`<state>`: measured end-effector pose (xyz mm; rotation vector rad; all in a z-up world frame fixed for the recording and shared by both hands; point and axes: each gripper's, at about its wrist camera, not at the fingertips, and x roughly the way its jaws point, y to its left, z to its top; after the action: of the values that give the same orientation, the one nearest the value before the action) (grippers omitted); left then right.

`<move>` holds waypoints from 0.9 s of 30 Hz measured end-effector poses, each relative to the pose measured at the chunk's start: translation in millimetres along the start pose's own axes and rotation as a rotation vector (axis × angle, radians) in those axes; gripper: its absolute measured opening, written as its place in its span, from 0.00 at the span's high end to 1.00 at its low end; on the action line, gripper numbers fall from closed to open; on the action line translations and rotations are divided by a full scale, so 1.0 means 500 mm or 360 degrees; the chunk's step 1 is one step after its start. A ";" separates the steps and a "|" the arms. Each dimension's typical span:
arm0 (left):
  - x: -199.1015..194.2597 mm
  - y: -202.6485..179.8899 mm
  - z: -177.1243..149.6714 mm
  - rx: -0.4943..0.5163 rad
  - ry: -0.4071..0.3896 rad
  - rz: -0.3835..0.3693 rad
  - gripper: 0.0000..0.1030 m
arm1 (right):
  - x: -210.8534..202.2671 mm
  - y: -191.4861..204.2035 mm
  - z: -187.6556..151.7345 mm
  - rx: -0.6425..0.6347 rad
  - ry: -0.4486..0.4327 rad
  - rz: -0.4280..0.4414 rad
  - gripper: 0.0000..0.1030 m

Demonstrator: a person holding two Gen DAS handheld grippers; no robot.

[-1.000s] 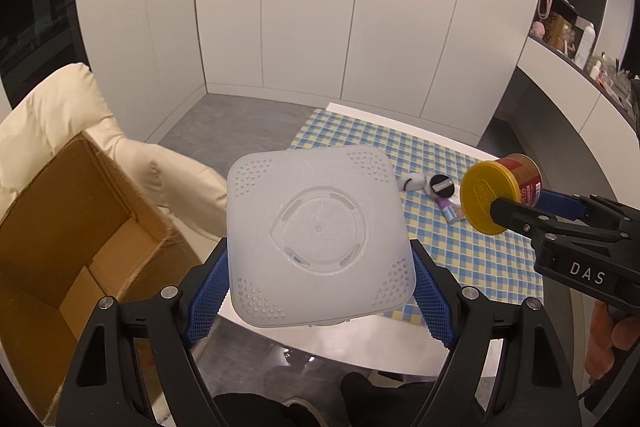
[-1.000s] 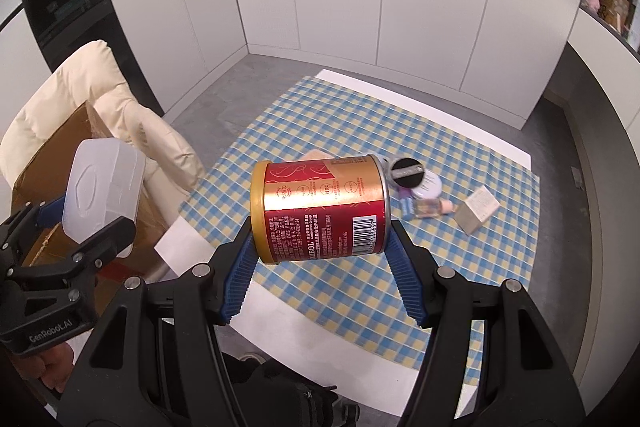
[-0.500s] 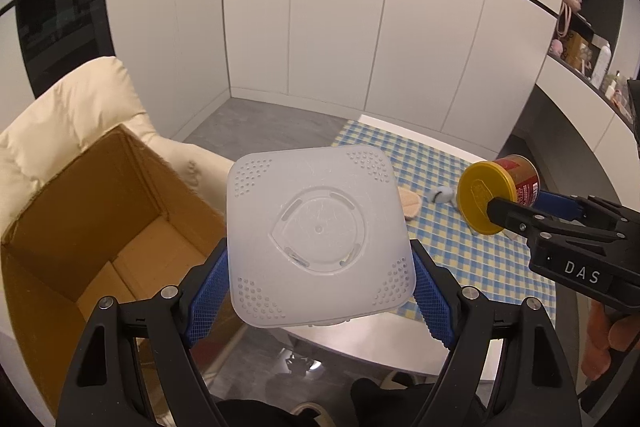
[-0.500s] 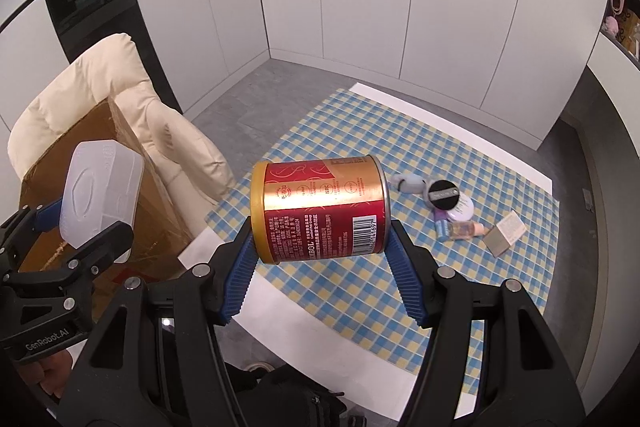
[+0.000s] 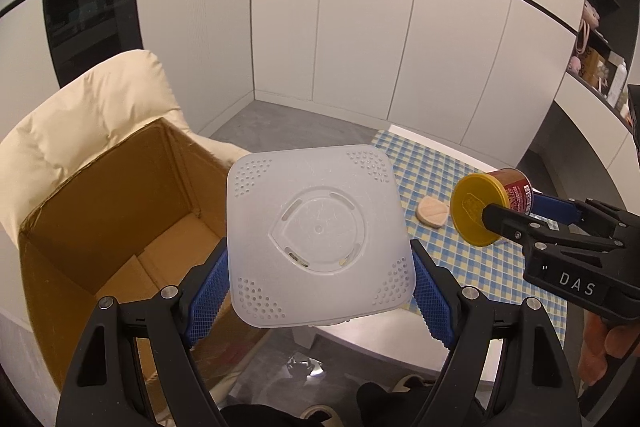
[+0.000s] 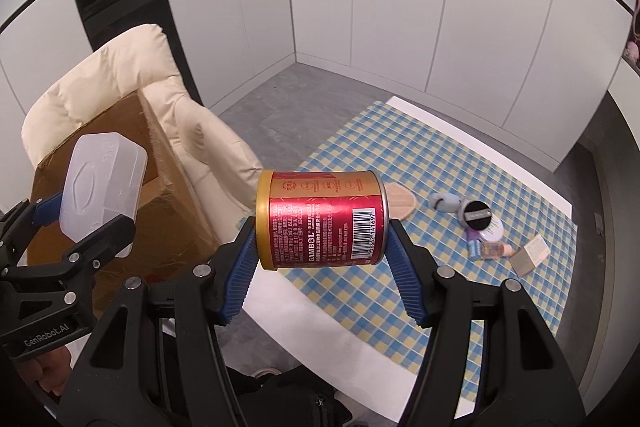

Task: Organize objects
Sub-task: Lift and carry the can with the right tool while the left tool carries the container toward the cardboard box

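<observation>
Right wrist: can (image 6: pixel 322 221) clamped sideways in claw (image 6: pixel 322 269).

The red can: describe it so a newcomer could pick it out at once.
Start at the checked blue and yellow tablecloth beside the cream armchair; above the cloth's near edge, the right gripper holds something off the table. That is the red can, lying on its side between the blue pads. Unlike the small cosmetics on the cloth, it is a large metal cylinder with a gold band, a yellow lid and a barcode.
</observation>
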<state>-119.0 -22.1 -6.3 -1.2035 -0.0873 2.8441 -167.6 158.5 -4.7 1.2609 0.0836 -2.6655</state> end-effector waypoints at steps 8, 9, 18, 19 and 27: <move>-0.017 0.047 -0.007 -0.0057 -0.0012 0.0058 0.19 | 0.006 0.066 0.013 -0.0088 -0.0023 0.0047 0.37; -0.018 0.055 -0.008 -0.0068 -0.0012 0.0064 0.19 | 0.007 0.075 0.015 -0.0097 -0.0026 0.0057 0.38; -0.034 0.105 -0.016 -0.0121 -0.0025 0.0124 0.19 | 0.013 0.135 0.026 -0.0162 -0.0031 0.0125 0.37; -0.039 0.107 -0.019 -0.0126 -0.0028 0.0130 0.19 | 0.013 0.139 0.026 -0.0165 -0.0029 0.0131 0.37; -0.055 0.156 -0.030 -0.0185 -0.0026 0.0186 0.19 | 0.019 0.196 0.035 -0.0230 -0.0044 0.0183 0.37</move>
<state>-91.1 -101.1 -2.5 -1.2464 -0.1913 2.9878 -167.5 58.6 2.1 1.1488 0.1900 -2.5288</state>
